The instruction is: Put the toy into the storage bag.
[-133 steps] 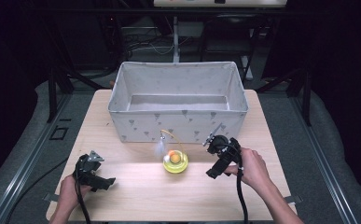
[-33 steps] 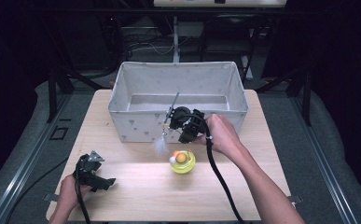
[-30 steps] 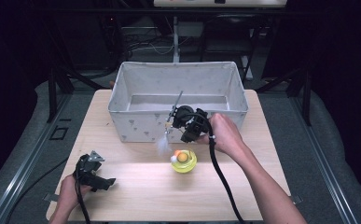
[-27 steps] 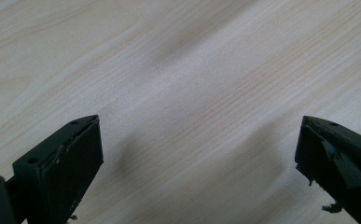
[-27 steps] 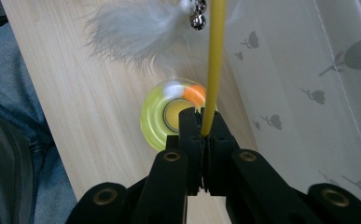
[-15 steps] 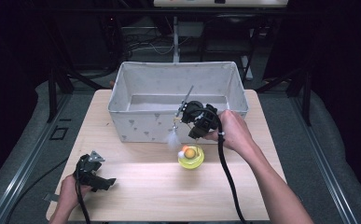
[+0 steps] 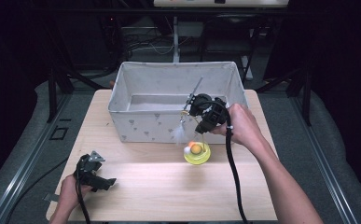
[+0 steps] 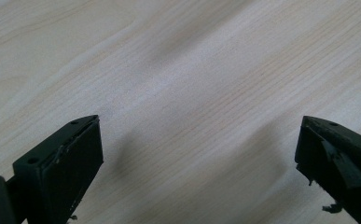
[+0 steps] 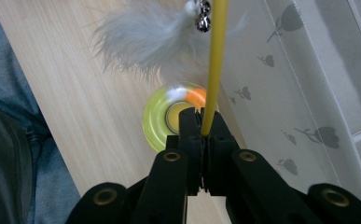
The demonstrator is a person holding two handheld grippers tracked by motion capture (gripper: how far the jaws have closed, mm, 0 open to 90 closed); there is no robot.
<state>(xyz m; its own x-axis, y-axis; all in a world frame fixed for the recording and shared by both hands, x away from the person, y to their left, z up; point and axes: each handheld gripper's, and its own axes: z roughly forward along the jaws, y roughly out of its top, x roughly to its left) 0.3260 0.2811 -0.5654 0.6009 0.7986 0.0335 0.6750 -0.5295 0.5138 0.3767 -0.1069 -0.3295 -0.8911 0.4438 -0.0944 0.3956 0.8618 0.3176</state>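
At the left near corner of the desk a hand holds the left gripper low over the wood. In the left gripper view its jaws stand wide apart, with only bare desk surface between them.

Further to the right, at the far middle of the desk, stands the grey fabric box with small printed figures on its wall. Just in front of its near wall, toward the right end, the yellow round toy lies on the desk, with an orange ball and a small white ball in it.

Above this toy the right hand holds the right gripper in the air, close to the box's front rim. Its jaws are pressed together on the yellow stick, gripping it near its lower end. In the right gripper view the stick rises from between the jaw tips, and the grey feather with a little bell hangs beside its upper part. In the high view the feather hangs in front of the box wall, just left of the gripper, and a thin dark rod points up over the box. The round toy sits below the jaws, apart from them.
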